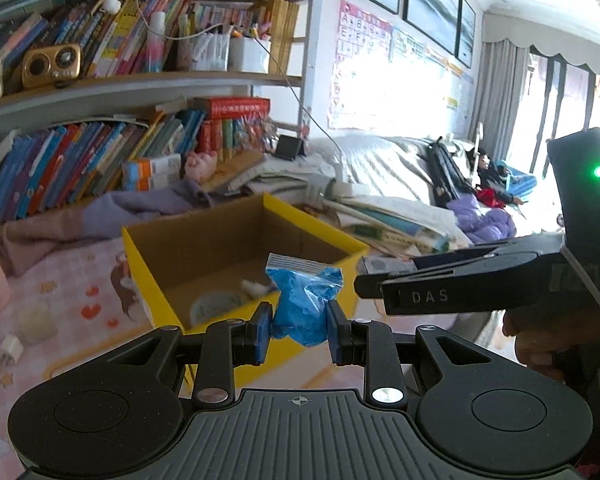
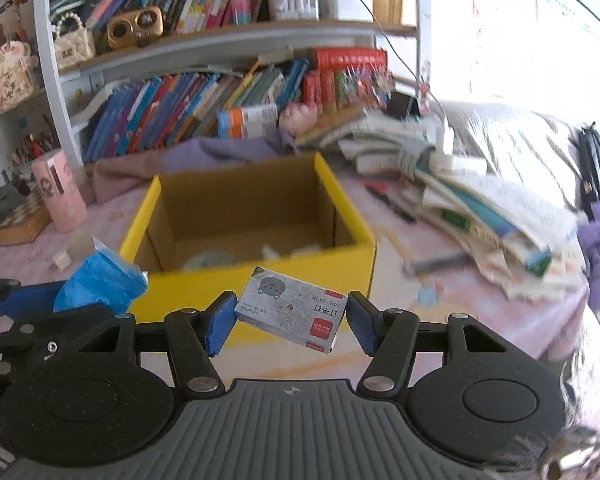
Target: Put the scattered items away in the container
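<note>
Left gripper (image 1: 300,330) clamped on a blue bag (image 1: 300,304); right gripper (image 2: 290,322) clamped on a staple box (image 2: 290,308), long axis across the jaws. Yellow box (image 2: 244,216) lies directly ahead, open, equally near both.

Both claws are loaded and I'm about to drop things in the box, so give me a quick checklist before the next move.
1. Left claw grips blue bag: ok.
2. Right claw grips staple box: ok, tilted.
3. Yellow box open, room inside: ok.
4. Bag past the box rim: cannot tell.
5. Staple box over the opening: not ok, short of the front wall.
6. Claws clear of each other: ok, close.
</note>
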Demonstrator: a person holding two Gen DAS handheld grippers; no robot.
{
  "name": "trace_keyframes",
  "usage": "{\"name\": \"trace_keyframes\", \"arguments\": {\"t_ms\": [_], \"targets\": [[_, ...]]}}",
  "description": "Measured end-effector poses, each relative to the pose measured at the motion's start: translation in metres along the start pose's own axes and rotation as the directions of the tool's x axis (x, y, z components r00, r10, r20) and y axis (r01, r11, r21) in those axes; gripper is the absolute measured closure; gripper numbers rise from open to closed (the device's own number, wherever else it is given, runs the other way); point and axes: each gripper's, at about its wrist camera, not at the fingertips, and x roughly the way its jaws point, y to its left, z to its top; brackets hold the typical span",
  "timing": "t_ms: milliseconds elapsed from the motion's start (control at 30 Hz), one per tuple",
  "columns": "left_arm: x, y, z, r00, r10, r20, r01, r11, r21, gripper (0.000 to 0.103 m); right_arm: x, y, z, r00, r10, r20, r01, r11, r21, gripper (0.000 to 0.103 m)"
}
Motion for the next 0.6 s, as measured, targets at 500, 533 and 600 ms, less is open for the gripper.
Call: {"name": "trace_keyframes", "arguments": {"t_ms": [500, 533, 600], "targets": [[0.097, 0.021, 0.025, 0.978, 0.191, -0.077, -0.196, 0.978, -0.066, 0.076, 0.119, -0.015, 0.082, 0.986, 0.160, -0.055, -0.165, 0.978, -0.129, 0.045], [0.102, 0.022, 0.025, 0.975, 0.203, -0.091, -0.209, 0.975, -0.070, 0.076, 0.127, -0.014, 0.084, 0.983, 0.170, -0.072, -0.179, 0.974, -0.142, 0.045], [0.113, 0.023, 0.023, 0.968, 0.223, -0.115, -0.232, 0.970, -0.078, 0.076, 0.145, -0.010, 0.088, 0.974, 0.198, -0.106, -0.214, 0.963, -0.165, 0.045]]}}
